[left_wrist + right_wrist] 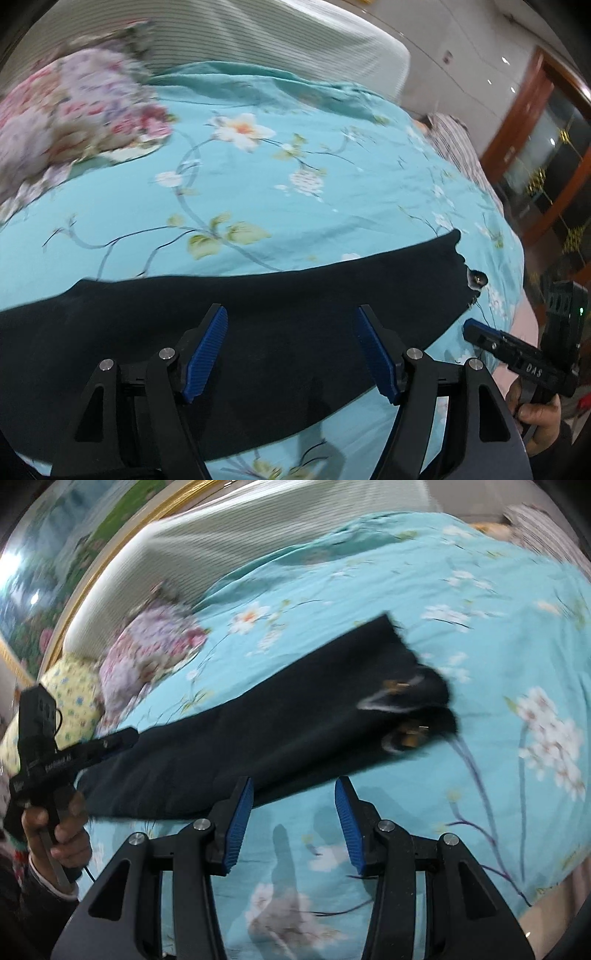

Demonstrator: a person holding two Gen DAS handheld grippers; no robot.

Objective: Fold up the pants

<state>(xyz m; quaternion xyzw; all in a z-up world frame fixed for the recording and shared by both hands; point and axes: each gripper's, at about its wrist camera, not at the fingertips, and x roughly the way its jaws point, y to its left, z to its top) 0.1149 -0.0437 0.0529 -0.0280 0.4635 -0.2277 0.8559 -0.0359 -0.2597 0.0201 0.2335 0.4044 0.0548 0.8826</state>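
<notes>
One bed fills both views, covered by a turquoise floral sheet. A pale striped headboard stands at its far end, with a floral pillow lying near it. Dark navy pants lie stretched flat across the sheet, waistband end with metal fastener toward the right side. Left gripper hovers above the pants, blue pads spread wide, nothing held. Right gripper sits just beside the pants' near edge over bare sheet, jaws likewise spread apart and empty. Both views are motion-blurred; contact with the fabric cannot be confirmed.
</notes>
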